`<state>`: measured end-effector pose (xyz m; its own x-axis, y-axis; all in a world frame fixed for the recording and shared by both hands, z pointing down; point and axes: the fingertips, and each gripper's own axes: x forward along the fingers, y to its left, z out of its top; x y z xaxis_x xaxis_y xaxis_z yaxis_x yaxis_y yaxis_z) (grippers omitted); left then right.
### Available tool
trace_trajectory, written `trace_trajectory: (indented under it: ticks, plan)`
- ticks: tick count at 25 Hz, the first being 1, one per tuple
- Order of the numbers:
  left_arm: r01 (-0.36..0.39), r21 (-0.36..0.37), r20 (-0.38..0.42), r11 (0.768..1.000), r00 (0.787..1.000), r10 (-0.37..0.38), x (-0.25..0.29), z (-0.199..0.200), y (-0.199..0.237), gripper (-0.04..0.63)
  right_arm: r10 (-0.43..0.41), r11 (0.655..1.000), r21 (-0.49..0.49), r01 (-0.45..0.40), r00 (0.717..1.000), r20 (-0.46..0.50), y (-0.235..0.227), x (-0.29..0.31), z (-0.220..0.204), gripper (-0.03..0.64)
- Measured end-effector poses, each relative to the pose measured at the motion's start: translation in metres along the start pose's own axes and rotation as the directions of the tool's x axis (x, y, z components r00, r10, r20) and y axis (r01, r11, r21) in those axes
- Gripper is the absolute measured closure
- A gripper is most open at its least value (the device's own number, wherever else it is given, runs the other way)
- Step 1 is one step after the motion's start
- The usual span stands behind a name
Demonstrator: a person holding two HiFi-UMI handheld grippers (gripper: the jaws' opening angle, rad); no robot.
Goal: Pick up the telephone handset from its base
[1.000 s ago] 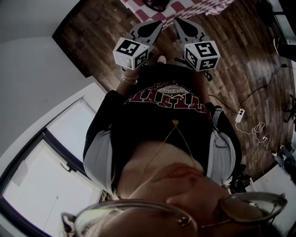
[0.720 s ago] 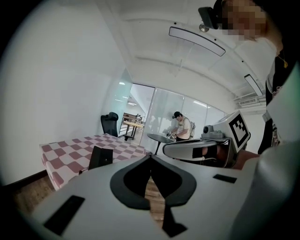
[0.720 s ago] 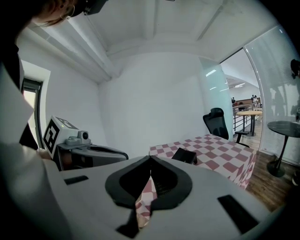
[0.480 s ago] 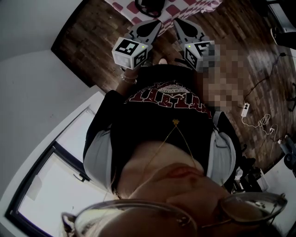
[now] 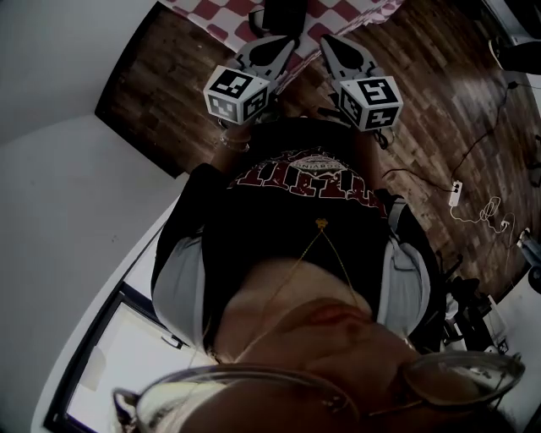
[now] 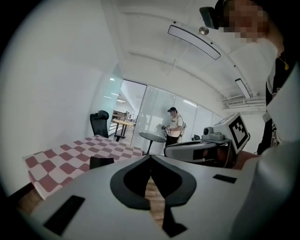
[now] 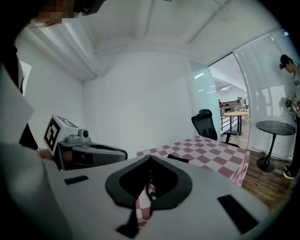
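The telephone (image 5: 283, 13) lies on the checked table (image 5: 342, 10) beyond the closed fingers (image 5: 269, 52).

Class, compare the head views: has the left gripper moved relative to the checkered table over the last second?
Yes. The left gripper has advanced toward the checkered table, which now spreads wider around its tip.

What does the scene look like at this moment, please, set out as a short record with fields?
Left claw: shut, nothing between the jaws
Right claw: shut, nothing between the jaws
Position: both side by side, pointing at the table
Table: red-and-white checked cloth, ahead of both claws
On table: one dark object, too small to identify
Floor: dark wood
Progress: nothing grasped yet
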<state>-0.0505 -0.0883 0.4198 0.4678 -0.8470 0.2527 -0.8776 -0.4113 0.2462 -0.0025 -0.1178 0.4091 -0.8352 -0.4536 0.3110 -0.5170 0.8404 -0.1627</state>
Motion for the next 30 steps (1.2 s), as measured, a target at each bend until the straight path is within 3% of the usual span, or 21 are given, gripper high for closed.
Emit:
trace_trajectory:
  ticks: [15, 22, 30]
  plan:
    - [0.103, -0.005, -0.041, 0.995, 0.994, -0.103, 0.004, 0.006, 0.073, 0.586, -0.139, 0.99, 0.042, 0.138, 0.99, 0.002, -0.012, 0.057, 0.013, 0.598]
    - [0.142, -0.024, -0.063, 0.99, 0.988, -0.144, 0.01, -0.002, 0.088, 0.586, -0.194, 0.979, 0.053, 0.195, 0.981, -0.021, -0.02, 0.061, 0.005, 0.598]
    - [0.108, -0.051, -0.059, 0.993, 0.992, -0.111, 0.031, 0.004, 0.102, 0.586, -0.188, 0.98, 0.063, 0.19, 0.981, -0.042, -0.047, 0.07, 0.006, 0.598]
